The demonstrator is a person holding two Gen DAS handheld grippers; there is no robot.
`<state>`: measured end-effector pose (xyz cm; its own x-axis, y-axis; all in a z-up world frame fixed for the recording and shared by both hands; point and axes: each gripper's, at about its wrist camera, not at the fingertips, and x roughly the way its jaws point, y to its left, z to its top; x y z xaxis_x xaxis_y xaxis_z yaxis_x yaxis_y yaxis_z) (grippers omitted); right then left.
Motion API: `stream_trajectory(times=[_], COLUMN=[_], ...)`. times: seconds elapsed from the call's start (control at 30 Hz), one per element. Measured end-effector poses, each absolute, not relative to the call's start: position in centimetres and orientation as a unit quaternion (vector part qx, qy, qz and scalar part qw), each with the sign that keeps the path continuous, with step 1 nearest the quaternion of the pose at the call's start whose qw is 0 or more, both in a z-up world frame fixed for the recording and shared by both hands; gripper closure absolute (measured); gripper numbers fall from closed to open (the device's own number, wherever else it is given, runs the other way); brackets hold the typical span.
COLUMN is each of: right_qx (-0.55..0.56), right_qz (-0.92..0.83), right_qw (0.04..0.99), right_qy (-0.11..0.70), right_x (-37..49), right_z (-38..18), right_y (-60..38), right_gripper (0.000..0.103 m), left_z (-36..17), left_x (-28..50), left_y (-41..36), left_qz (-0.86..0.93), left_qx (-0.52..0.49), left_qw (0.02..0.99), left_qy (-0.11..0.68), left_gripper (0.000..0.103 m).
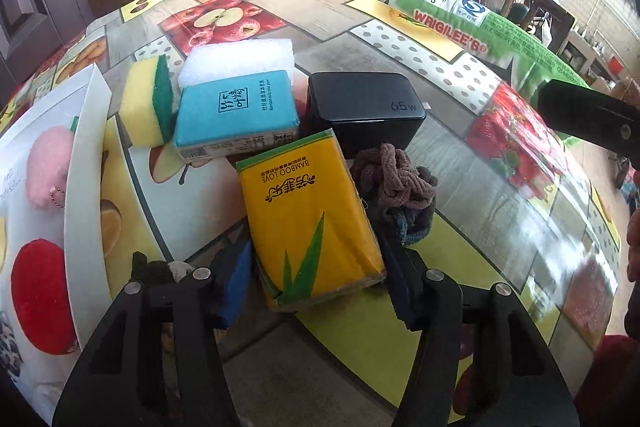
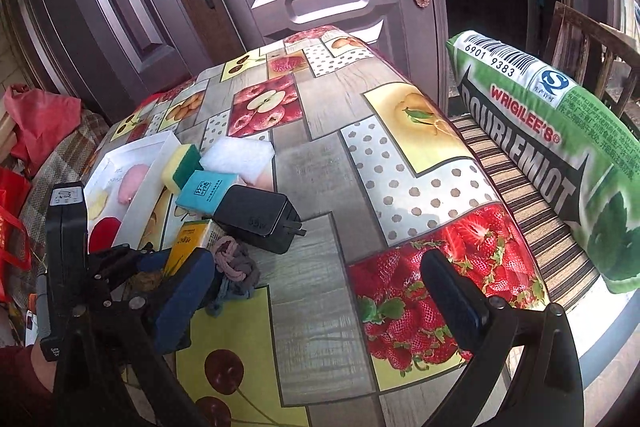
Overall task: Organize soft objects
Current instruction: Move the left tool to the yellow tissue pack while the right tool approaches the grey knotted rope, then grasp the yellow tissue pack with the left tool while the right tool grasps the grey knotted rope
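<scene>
Left gripper [image 1: 316,283] is bracketing the yellow plastic-wrapped tissue pack [image 1: 308,223], fingers [image 1: 234,287] at its sides though contact is unclear, presumably for transfer to the white open box [image 1: 86,131] at 9 o'clock holding pink and red plush pieces; right gripper [image 2: 320,291] is hovering, fingers spread and empty.

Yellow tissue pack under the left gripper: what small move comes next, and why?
Probably close the left gripper the rest of the way on the yellow tissue pack. Its fingers already flank the pack's near end, a slight gap showing beside each. The white box, with plush items inside, lies just left, a likely destination. The right gripper hangs open over bare tablecloth.
</scene>
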<state>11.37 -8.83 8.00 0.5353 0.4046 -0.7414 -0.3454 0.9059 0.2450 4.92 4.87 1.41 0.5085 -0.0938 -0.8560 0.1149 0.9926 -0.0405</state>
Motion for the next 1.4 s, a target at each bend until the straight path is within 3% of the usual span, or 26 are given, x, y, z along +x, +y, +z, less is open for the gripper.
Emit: stream_trajectory(times=[0.77, 1.4], right_qx=[-0.011, -0.101], right_qz=[0.276, 0.334], right_qw=[0.84, 0.798], right_qy=[0.468, 0.492], right_x=[11.8, 10.1], right_z=[5.1, 2.6], right_y=[-4.7, -0.7], right_gripper=[0.0, 0.002], left_z=[4.0, 2.1], left_x=[-3.4, -4.5], left_y=[8.0, 7.7], left_qz=[-0.003, 0.003], left_qx=[-0.098, -0.107], left_qw=[0.889, 0.871], left_qy=[0.448, 0.48], left_gripper=[0.051, 0.051])
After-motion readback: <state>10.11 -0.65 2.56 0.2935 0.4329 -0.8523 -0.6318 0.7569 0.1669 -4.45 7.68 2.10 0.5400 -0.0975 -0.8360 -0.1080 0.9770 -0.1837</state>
